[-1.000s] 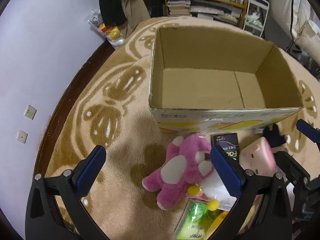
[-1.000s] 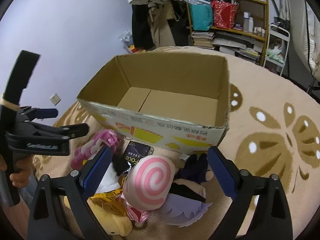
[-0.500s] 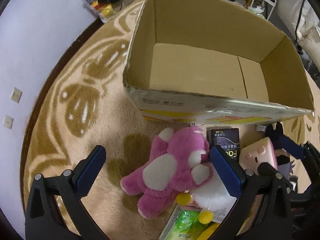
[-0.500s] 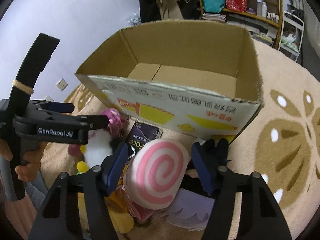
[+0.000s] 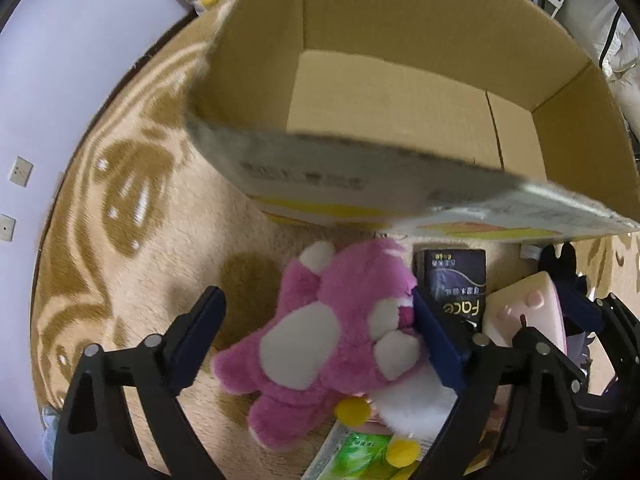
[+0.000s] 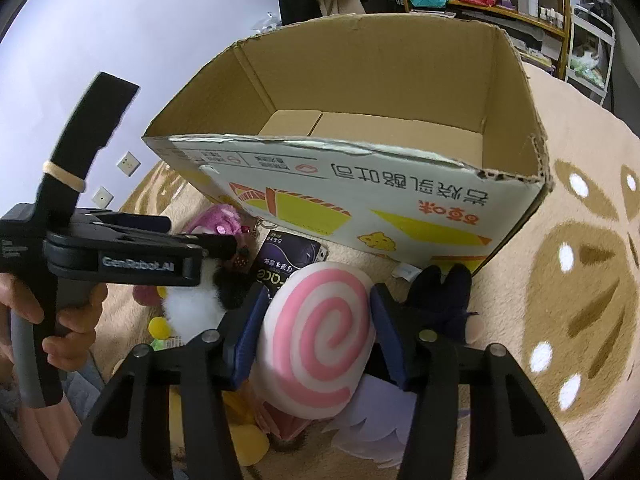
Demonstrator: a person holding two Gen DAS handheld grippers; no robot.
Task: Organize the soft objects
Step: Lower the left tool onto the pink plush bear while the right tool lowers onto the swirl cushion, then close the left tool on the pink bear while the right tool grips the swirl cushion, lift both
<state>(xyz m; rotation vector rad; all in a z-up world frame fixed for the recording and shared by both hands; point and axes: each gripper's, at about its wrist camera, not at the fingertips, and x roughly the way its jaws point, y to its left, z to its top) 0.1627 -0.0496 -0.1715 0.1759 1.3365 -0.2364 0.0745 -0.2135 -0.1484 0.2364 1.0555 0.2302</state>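
Note:
A pink-swirl white plush cushion [image 6: 320, 336] sits between the fingers of my right gripper [image 6: 316, 320], which is shut on it; it also shows in the left wrist view [image 5: 524, 316]. A magenta plush bear [image 5: 332, 340] lies on the rug in front of the cardboard box [image 5: 400, 184]. My left gripper [image 5: 316, 332] is open and low over the bear, with the bear between its fingers. The box [image 6: 360, 208] is open and empty inside.
A dark "Face" packet [image 5: 456, 284] lies by the box. A white plush with yellow pompoms [image 5: 408, 408], a green packet [image 5: 356, 456], a dark plush [image 6: 444, 296] and a lilac plush [image 6: 372, 432] lie around. Shelves [image 6: 500, 4] stand behind.
My right gripper has closed onto the swirl cushion. My left gripper has moved forward and down, so the bear now lies between its open fingers.

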